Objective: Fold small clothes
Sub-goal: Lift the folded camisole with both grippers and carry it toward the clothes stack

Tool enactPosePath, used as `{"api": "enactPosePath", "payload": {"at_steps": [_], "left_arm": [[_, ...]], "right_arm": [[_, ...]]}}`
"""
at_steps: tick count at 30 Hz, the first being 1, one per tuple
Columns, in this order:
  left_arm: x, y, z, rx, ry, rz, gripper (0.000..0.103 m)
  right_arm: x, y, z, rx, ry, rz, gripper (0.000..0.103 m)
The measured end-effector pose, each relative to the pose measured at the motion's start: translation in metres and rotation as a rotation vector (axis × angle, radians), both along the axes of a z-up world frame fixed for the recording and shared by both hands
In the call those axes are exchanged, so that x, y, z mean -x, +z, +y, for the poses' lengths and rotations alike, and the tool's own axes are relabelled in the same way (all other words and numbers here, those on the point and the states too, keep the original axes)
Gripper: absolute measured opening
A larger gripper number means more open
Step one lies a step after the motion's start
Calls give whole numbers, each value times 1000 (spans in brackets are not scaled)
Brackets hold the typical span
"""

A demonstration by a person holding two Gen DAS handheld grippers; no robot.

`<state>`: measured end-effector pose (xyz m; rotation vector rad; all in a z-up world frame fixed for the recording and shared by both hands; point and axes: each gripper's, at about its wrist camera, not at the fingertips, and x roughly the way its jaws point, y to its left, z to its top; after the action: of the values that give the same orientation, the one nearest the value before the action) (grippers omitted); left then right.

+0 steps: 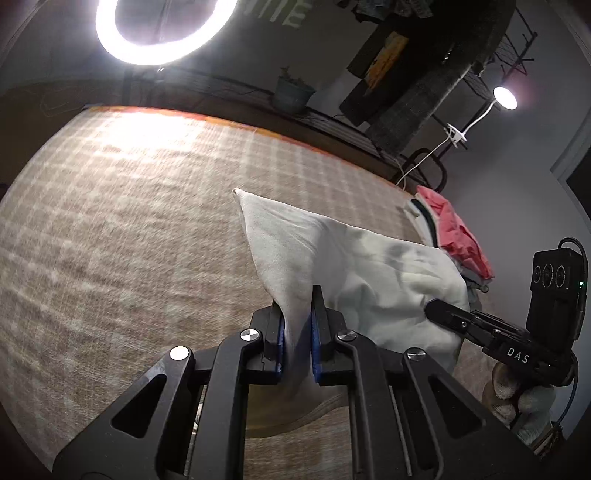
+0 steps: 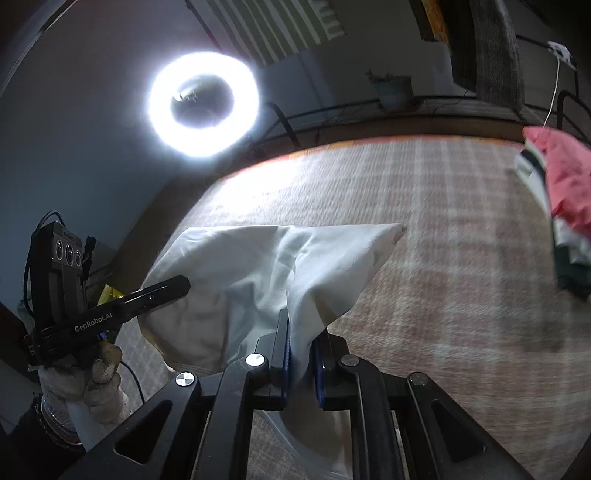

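A small white garment (image 1: 369, 266) hangs lifted above the checked beige cloth of the table (image 1: 129, 221). My left gripper (image 1: 297, 317) is shut on one edge of it. My right gripper (image 2: 303, 332) is shut on the other edge of the same white garment (image 2: 258, 266). Each gripper shows in the other's view: the right one (image 1: 432, 306) at the garment's right side, the left one (image 2: 181, 282) at its left side. A corner of the garment points up and away from me in both views.
A pile of clothes with a pink piece on top (image 1: 458, 236) lies at the table's right edge, also seen in the right wrist view (image 2: 569, 184). A ring light (image 1: 162, 33), a potted plant (image 1: 291, 92) and a clothes rack (image 1: 424, 74) stand beyond the table.
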<state>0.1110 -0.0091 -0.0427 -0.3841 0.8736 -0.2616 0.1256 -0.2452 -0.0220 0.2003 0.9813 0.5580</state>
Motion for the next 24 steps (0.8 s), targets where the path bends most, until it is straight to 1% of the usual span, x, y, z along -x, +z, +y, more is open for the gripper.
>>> {"api": "enactPosePath", "payload": {"at_steps": [3, 6, 12, 15, 20, 24], "left_arm": [[-4, 13, -16, 4, -20, -25, 9], [-11, 25, -40, 2, -55, -48, 9], [-31, 41, -100, 2, -131, -85, 9], [-49, 46, -136, 18, -169, -96, 9], [-80, 58, -211, 7, -248, -142, 9], [-107, 59, -259, 17, -283, -158, 9]], "right_arm": [[2, 17, -17, 8, -10, -30, 8], [4, 31, -37, 27, -32, -61, 8], [-7, 60, -85, 66, -94, -111, 8], [-11, 69, -122, 95, -130, -134, 8], [-24, 81, -180, 142, -204, -157, 8], [-39, 88, -230, 169, -264, -164, 8]]}}
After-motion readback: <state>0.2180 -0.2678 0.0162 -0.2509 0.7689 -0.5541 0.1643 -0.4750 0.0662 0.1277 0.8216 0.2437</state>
